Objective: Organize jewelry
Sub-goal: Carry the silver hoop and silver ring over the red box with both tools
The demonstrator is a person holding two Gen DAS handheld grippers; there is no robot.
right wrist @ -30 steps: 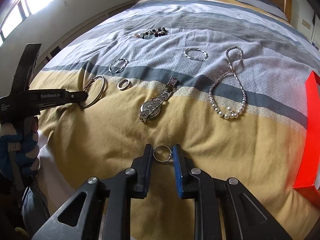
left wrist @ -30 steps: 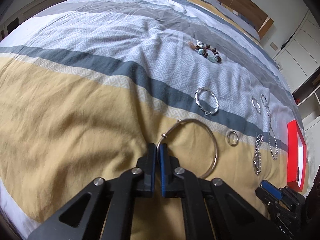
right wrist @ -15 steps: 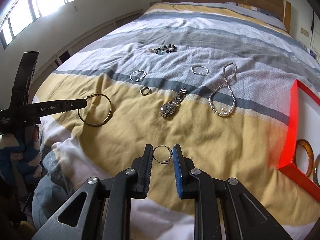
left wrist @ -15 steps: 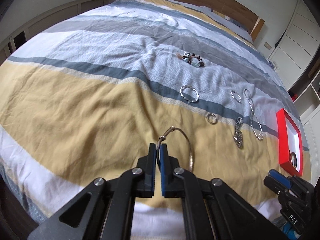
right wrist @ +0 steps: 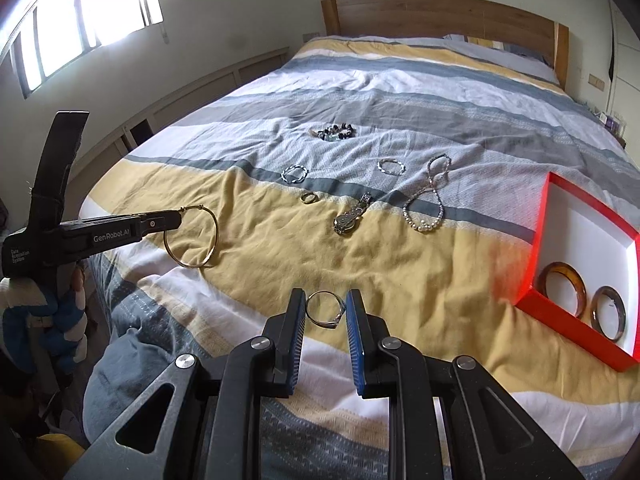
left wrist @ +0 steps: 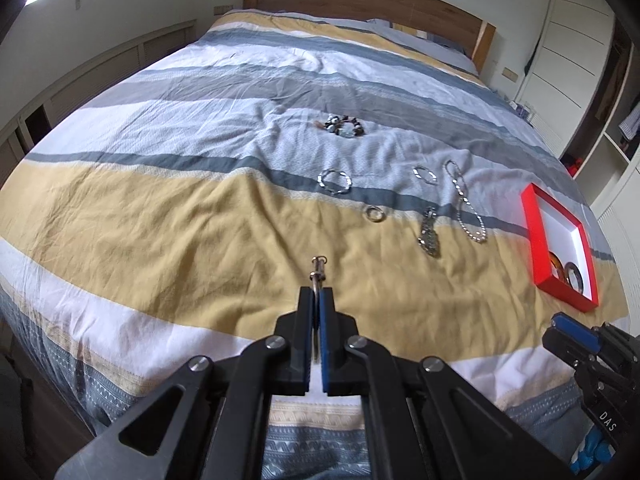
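On the bed [right wrist: 400, 92], the watch [right wrist: 351, 216] is lying centrally: the small ring [right wrist: 309, 197] sitting just left of it, the pearl necklace [right wrist: 428, 196] right, the beaded bracelet [right wrist: 333, 133] well behind, and the tray [right wrist: 536, 248] far right, holding two bangles [right wrist: 562, 285].

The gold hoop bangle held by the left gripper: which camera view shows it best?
The right wrist view: the gold hoop bangle appears side-on as a full circle. The left wrist view shows it edge-on, only its clasp end protruding beyond the left gripper.

A bed [right wrist: 400, 92] with a wooden headboard [right wrist: 440, 12] (striped cover) stands beneath a bright window [right wrist: 80, 12]; white wardrobes [left wrist: 576, 40] flank it.
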